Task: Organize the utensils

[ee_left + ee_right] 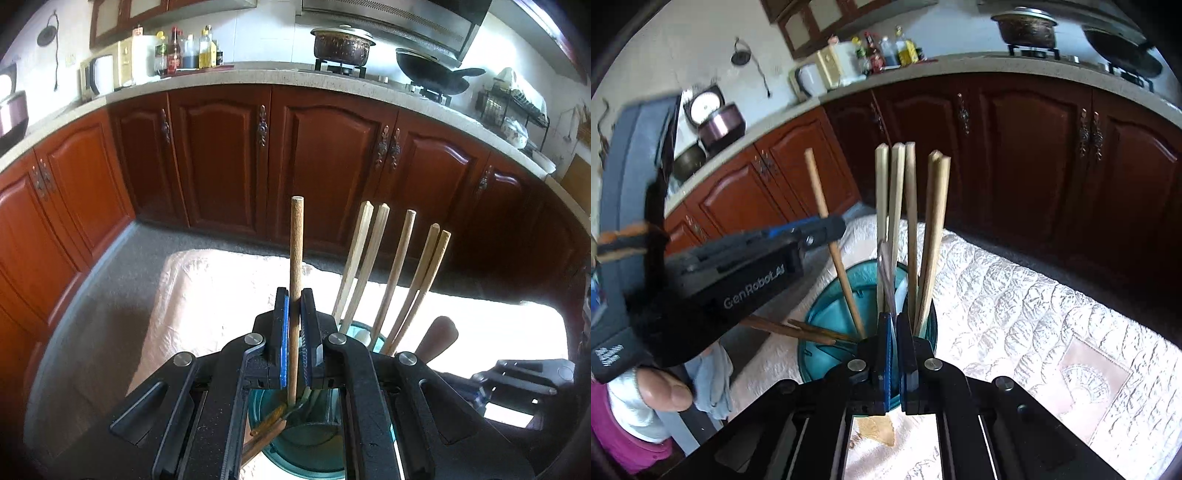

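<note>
Chopstick over the holder

Our left gripper (294,295) clamps one chopstick (296,258), its tip inside the teal holder (827,306); our right gripper (897,321) pinches a thin white piece standing in the holder.

The left tongs (294,295) are black with bright blue pads, and the chopstick (296,258) between them is a pale tan wood. The right tongs (894,321) show the same black body and blue pad faces. The utensil holder (834,295) is translucent teal. The chopsticks (912,221) standing in it are light beige, while two others (798,330) lying over its rim are a darker reddish brown. The cloth (1015,314) over the worktop is cream-white with a quilted, scale-like pattern and a pinkish patch bearing a fan motif. The cabinets (221,155) are glossy reddish brown. The floor (122,266) is speckled grey.
</note>
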`<state>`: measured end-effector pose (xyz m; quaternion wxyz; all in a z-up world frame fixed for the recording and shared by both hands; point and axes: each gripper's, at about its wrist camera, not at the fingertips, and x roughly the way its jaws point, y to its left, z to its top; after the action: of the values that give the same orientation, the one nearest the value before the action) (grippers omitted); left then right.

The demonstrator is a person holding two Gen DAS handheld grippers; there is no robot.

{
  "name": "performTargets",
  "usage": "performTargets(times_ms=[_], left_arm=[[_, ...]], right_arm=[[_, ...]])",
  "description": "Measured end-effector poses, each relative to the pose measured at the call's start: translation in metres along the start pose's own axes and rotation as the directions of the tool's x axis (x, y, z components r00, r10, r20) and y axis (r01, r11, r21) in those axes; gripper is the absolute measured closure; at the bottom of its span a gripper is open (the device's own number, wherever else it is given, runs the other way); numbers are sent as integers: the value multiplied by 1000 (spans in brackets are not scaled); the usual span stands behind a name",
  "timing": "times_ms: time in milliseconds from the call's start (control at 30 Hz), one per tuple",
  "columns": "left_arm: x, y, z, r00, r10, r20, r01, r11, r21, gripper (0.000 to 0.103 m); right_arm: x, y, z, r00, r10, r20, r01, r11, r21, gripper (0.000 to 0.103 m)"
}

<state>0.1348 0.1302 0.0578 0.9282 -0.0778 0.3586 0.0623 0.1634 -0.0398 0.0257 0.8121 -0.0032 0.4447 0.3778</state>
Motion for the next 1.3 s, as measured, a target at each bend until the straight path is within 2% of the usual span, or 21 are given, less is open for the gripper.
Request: performTargets(times_ms=[167, 233, 267, 333, 500, 600, 767, 1000, 1100, 1300], left_arm=[[-8, 5, 3, 999, -43, -16, 42, 999, -29, 95], [-14, 7, 4, 999, -46, -15, 46, 998, -37, 86], [-18, 9, 3, 999, -52, -12, 51, 998, -45, 81], [-25, 12, 2, 998, -67, -6, 67, 996, -61, 63], [-50, 13, -6, 996, -86, 16, 87, 994, -70, 59], [-63, 13, -14, 996, -85, 30, 87, 994, -70, 52], [-88, 5, -33, 996, -55, 70, 56, 998, -18, 52], [-112, -1, -52, 993, -37, 110, 35, 999, 14, 52], [-119, -1, -59, 993, -33, 116, 31, 999, 20, 52], [-129, -3, -68, 992, -16, 125, 13, 999, 30, 52]], right_arm=[[-16, -10, -5, 1000, -4, 22, 4, 999, 35, 95], [-24, -12, -9, 999, -4, 33, 2, 999, 48, 88], [-28, -14, -11, 999, -6, 42, 3, 998, 59, 80], [-38, -16, -21, 998, -10, 59, 5, 997, 80, 77], [-56, -13, -37, 995, -38, 92, 28, 993, 111, 77], [-65, -5, -44, 992, -56, 113, 43, 992, 118, 77], [-78, 19, -50, 984, -100, 149, 83, 990, 115, 68], [-96, 44, -57, 969, -151, 196, 133, 986, 100, 67], [-102, 52, -59, 963, -166, 212, 149, 984, 93, 63], [-104, 63, -56, 960, -187, 209, 173, 982, 81, 63]])
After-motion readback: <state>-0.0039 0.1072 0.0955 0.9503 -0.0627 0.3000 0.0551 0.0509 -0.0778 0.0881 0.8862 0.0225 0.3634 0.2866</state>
